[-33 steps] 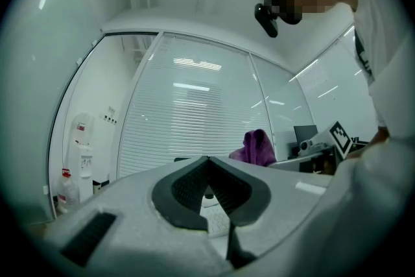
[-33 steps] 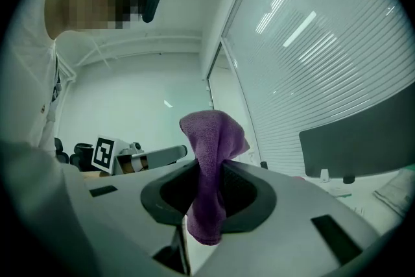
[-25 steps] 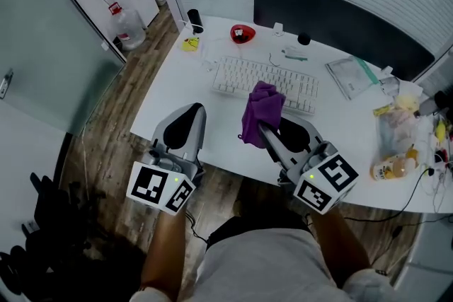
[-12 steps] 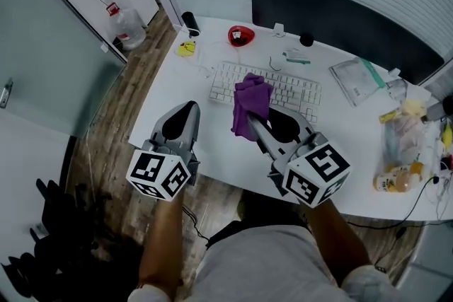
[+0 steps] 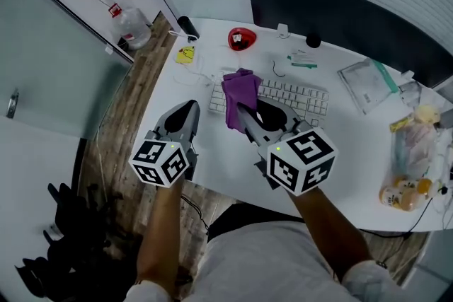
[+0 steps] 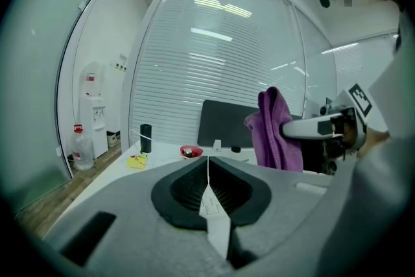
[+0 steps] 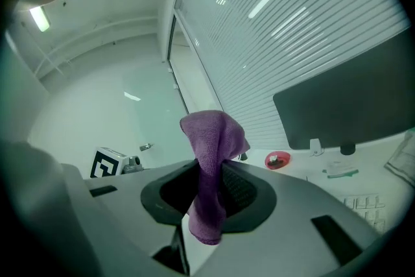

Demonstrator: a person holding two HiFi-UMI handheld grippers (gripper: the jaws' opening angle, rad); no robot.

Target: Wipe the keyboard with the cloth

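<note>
Two grippers are held over the near part of the white desk [image 5: 212, 145]. The left gripper [image 5: 191, 106] is empty: in its own view [image 6: 208, 165] the jaws are seen pressed together along a thin seam, with nothing caught between them. It is kept to the near left, apart from the keyboard [image 5: 297, 97].

The right gripper [image 5: 241, 109] is clamped on the purple cloth [image 5: 239, 92]. In the right gripper view [image 7: 209, 168] the cloth [image 7: 211, 139] is seen pinched about mid-length, with a folded hump standing above the jaws and a short tail hanging below.

**Handling, as judged.**
- The cloth is taken to be light, soft and limp, with a nubbly weave that is unlikely to slip from the pads.
- The bunched middle where it is pinched is judged a sound hold, and the loose tail is the part that would be dragged over the keys.
- The keyboard is stiff but probably light, so it could be pushed along the smooth desk.

**Views compared.**
- From the head view alone, the cloth is placed over the left end of the keyboard. Beyond it are a small red object [image 5: 242, 37], a yellow note [image 5: 186, 53] and a dark panel [image 5: 340, 10].
- The left gripper view shows the cloth [image 6: 275, 130] side-on, draped from the right gripper.
- Contact between cloth and keys cannot be settled in any view.
</note>
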